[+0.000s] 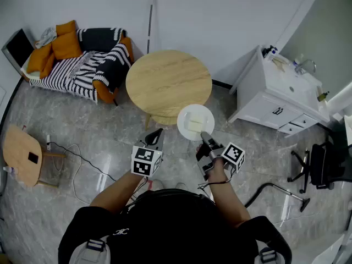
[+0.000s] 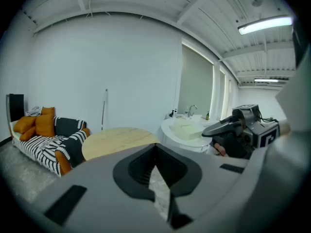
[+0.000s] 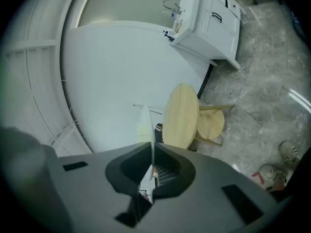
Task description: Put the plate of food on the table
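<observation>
Plate of food (image 1: 195,122), a white dish carrying a pale block, hangs in the air just off the near edge of the round wooden desk (image 1: 165,81), not resting on it. The right gripper (image 1: 204,138) has its fingers pinching the plate's near rim; in the right gripper view the plate runs edge-on between them. To the left of it, and also on the near side of the desk, the left gripper (image 1: 157,133) is held out over the grey marble floor (image 1: 99,142). Its fingers are pressed together with nothing between them. From the left gripper view the plate sits level, to the right of the desk top. The desk top is bare. Left of the desk and farther back, a black-and-white striped sofa (image 1: 82,62) with orange cushions stands against the wall. Right of the desk stands a white sink cabinet (image 1: 275,98).
</observation>
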